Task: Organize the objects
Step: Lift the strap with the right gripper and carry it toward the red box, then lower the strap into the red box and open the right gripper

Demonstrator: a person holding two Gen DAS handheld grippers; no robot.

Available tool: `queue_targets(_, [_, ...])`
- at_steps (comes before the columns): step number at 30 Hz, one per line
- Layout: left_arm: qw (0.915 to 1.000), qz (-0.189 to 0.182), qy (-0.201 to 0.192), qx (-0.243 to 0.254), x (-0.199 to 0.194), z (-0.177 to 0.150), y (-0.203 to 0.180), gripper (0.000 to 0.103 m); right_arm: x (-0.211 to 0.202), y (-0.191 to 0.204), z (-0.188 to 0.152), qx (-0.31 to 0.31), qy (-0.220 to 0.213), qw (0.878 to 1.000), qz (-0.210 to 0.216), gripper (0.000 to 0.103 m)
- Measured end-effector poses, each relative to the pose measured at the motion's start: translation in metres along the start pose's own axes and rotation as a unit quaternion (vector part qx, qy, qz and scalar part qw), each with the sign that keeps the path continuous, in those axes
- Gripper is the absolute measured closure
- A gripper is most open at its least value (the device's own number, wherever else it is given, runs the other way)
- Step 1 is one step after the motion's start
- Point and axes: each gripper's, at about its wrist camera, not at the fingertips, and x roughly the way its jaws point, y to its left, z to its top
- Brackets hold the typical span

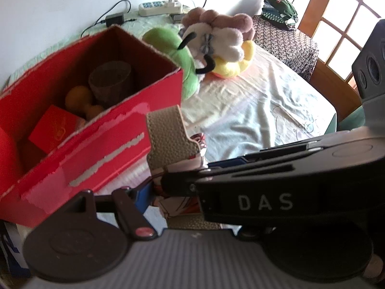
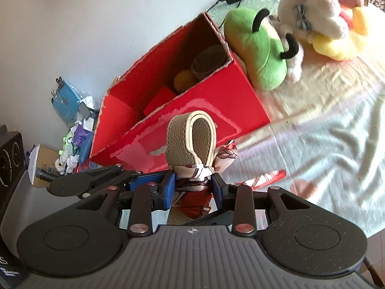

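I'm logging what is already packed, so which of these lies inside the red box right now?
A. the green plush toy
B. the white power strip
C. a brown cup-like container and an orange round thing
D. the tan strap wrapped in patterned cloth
C: the left wrist view looks into the open red box and shows the brown container with the orange round thing beside it.

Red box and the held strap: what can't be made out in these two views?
- Red box floor: shadowed in both views, near wall covers it.
- Left hand-held gripper fingertips: left wrist view, the right hand-held gripper crosses them.
- Tan strap lower end: right wrist view, behind patterned cloth.
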Motion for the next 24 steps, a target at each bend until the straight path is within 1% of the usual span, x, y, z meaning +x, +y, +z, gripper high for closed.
queue_targets(8, [0.9996, -0.001, -0.024, 0.015, -0.016, 0.009, -0.005, 0.032, -0.016, 0.004, 0.004, -0.005, -0.029, 1.000, 0.002, 0.067])
queue_targets(13, [0.9988, 0.006, -0.044, 0.019, -0.027, 0.017, -0.005, 0.032, -0.023, 0.011, 0.012, -0.017, -0.046, 0.999, 0.005, 0.067])
queue_targets(20, [0.9973, 0.033, -0.064, 0.013, -0.035, 0.032, 0.002, 0.032, -0.021, 0.021, 0.031, -0.031, -0.060, 0.998, 0.017, 0.067])
queue_targets(24, [0.9960, 0.049, -0.074, 0.003, -0.040, 0.042, 0.011, 0.032, -0.017, 0.025, 0.043, -0.034, -0.065, 0.997, 0.033, 0.067])
